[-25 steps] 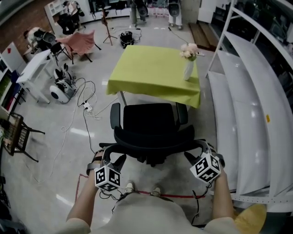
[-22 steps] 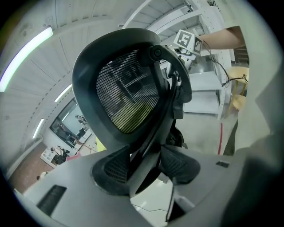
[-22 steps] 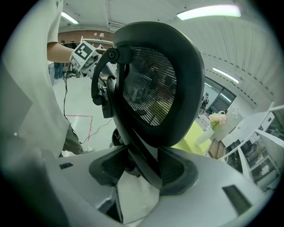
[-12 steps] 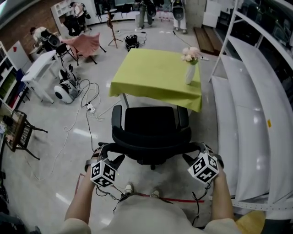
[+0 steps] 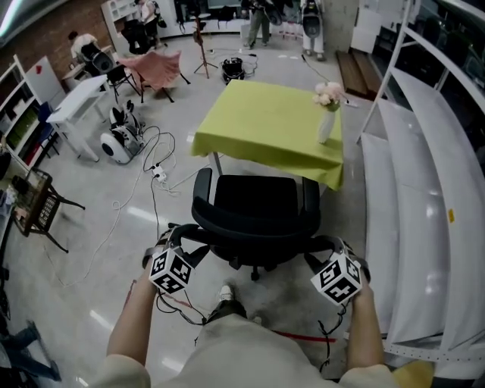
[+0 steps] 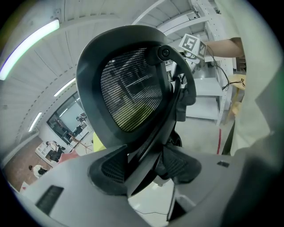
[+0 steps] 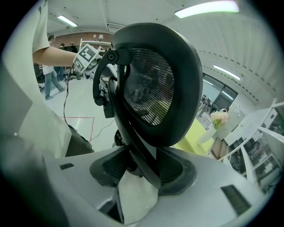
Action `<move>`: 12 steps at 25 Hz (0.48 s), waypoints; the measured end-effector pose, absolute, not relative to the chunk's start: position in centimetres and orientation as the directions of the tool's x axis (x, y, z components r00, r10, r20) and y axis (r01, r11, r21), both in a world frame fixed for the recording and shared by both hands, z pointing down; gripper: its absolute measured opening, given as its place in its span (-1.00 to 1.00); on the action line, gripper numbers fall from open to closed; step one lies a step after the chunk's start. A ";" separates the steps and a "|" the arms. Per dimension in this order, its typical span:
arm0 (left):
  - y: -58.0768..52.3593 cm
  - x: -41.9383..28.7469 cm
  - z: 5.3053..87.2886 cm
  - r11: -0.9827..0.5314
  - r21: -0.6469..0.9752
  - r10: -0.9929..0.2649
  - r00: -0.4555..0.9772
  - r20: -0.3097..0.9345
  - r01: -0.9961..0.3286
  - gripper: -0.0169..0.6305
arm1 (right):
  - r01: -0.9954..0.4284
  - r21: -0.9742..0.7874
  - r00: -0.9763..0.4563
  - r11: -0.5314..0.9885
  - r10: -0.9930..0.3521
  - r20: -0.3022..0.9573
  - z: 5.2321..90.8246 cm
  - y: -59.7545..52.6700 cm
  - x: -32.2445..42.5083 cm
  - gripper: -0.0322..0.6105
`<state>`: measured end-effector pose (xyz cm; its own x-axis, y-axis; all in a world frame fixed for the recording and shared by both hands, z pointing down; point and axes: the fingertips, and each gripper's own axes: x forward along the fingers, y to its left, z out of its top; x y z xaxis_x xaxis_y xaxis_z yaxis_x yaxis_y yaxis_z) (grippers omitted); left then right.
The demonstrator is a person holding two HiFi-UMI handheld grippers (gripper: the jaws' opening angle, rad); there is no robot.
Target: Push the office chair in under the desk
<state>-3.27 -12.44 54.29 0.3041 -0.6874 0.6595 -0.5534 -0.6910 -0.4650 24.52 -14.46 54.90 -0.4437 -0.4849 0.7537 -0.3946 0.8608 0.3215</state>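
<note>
In the head view a black office chair (image 5: 254,216) stands facing the desk (image 5: 269,132), which has a yellow-green cloth; the seat's front is at the desk's near edge. A vase of flowers (image 5: 326,114) stands on the desk's right side. My left gripper (image 5: 186,251) is at the backrest's left edge and my right gripper (image 5: 322,258) at its right edge. In the left gripper view the jaws (image 6: 144,166) are opening, with the backrest's (image 6: 128,97) frame bar between the pads. In the right gripper view the jaws (image 7: 144,170) are closing, and the pads press on the frame bar of the backrest (image 7: 155,88).
White curved shelving (image 5: 424,189) runs along the right. Cables (image 5: 151,174) and a small white machine (image 5: 121,144) lie on the floor at left, beside a white table (image 5: 76,102). Red tape (image 5: 303,336) marks the floor by the person's feet. People stand far back (image 5: 258,15).
The chair has rolled forward toward the desk with both grippers at its backrest. The person has stepped forward, one foot now ahead.
</note>
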 end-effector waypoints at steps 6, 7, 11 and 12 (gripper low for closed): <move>-15.0 -4.0 54.2 -0.692 -0.474 -0.692 0.314 0.650 -0.544 -0.18 | -0.408 0.323 -0.434 0.854 -0.493 0.754 55.0 -16.6 23.9 -0.29; -15.4 -4.0 54.1 -0.693 -0.477 -0.694 0.321 0.645 -0.540 -0.18 | -0.410 0.322 -0.430 0.854 -0.492 0.757 54.9 -16.9 23.8 -0.29; -17.1 -4.2 53.9 -0.698 -0.480 -0.695 0.340 0.633 -0.532 -0.18 | -0.415 0.311 -0.422 0.855 -0.483 0.767 54.7 -18.2 23.6 -0.30; -17.6 -4.3 53.9 -0.699 -0.479 -0.694 0.342 0.634 -0.531 -0.17 | -0.414 0.307 -0.425 0.857 -0.481 0.767 54.7 -18.5 23.5 -0.30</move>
<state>-4.32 -17.63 53.91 0.3419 -0.6940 0.6336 -0.5313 -0.6989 -0.4789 23.47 -18.53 54.66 -0.4246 -0.4807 0.7673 -0.4144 0.8566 0.3074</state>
